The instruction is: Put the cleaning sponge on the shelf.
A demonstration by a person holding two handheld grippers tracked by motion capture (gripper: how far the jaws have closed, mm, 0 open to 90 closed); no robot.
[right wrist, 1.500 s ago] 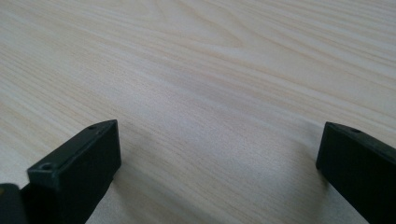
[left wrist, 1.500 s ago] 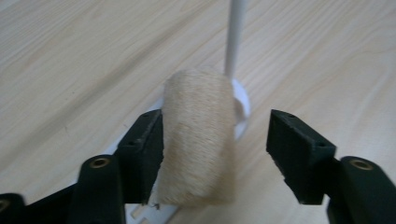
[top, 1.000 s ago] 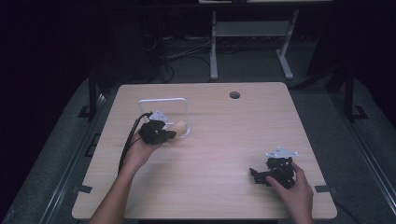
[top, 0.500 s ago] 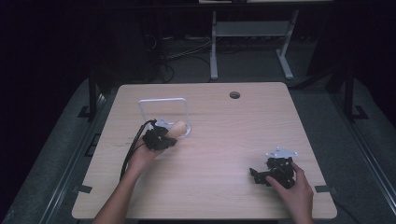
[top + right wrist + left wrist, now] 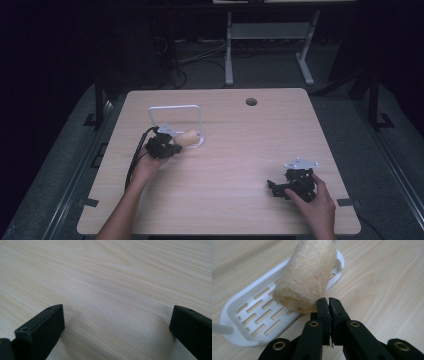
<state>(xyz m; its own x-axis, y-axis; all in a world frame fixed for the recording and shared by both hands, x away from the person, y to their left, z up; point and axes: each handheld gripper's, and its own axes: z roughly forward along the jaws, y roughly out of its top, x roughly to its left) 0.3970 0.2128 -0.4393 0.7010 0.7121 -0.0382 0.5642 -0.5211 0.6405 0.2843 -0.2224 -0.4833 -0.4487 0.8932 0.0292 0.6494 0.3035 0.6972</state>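
A pale wooden table (image 5: pixel 235 165) with a round hole (image 5: pixel 251 102) near its far edge takes up most of the high view, with dark floor and a white metal stand (image 5: pixel 265 45) behind it. On the left half of the table stands a white slotted tray (image 5: pixel 259 312) with a tall wire loop handle (image 5: pixel 175 112) rising over it. A tan loofah roll (image 5: pixel 305 277) lies on its side across the near end of the tray, one end hanging past the rim.

The left gripper (image 5: pixel 328 302) sits just in front of that roll, its 2 black jaws pressed together with nothing between them; their tips look to be touching or nearly touching the loofah's lower edge, though the angle makes this hard to settle. The right gripper (image 5: pixel 117 322) rests low over bare wood at the table's near right, held by the right hand (image 5: pixel 312 207), its 2 jaws spread wide apart and empty.
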